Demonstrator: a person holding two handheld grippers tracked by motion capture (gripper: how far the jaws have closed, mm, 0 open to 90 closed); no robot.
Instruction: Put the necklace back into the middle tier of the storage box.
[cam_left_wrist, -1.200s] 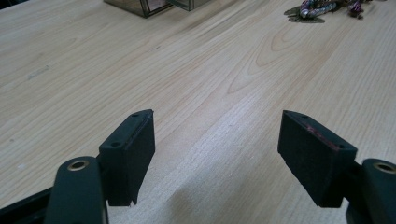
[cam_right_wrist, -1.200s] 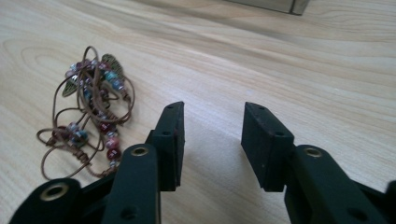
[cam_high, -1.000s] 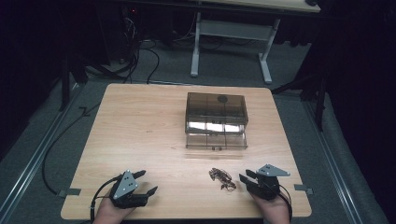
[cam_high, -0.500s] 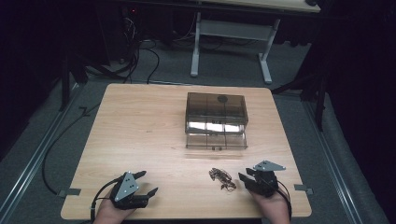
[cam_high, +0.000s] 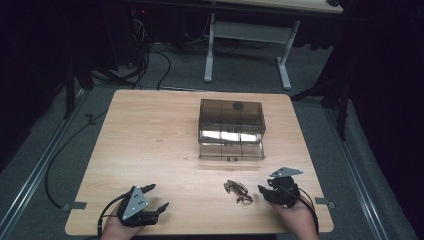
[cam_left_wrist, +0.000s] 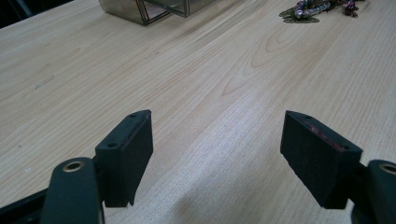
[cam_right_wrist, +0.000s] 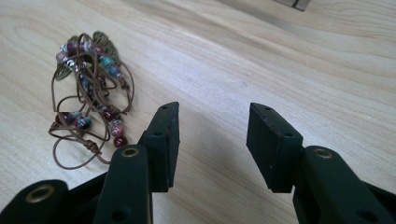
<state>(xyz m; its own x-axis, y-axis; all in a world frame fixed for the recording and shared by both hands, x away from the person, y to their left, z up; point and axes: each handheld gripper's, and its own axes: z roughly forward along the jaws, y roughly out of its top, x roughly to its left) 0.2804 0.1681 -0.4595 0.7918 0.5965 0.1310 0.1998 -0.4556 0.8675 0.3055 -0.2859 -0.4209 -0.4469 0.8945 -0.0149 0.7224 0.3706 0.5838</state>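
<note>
At near edge of wooden table: left gripper rested with jaws spread wide, gripping nothing. Right gripper sat just right of beaded cord tangle, jaws parted moderately, nothing between them. Tangle lay loose on wood. Smoky clear drawer box stood mid-table beyond tangle.

A dim lab or studio: lone wooden table, floor cables, black drapes, grey carpet
</note>
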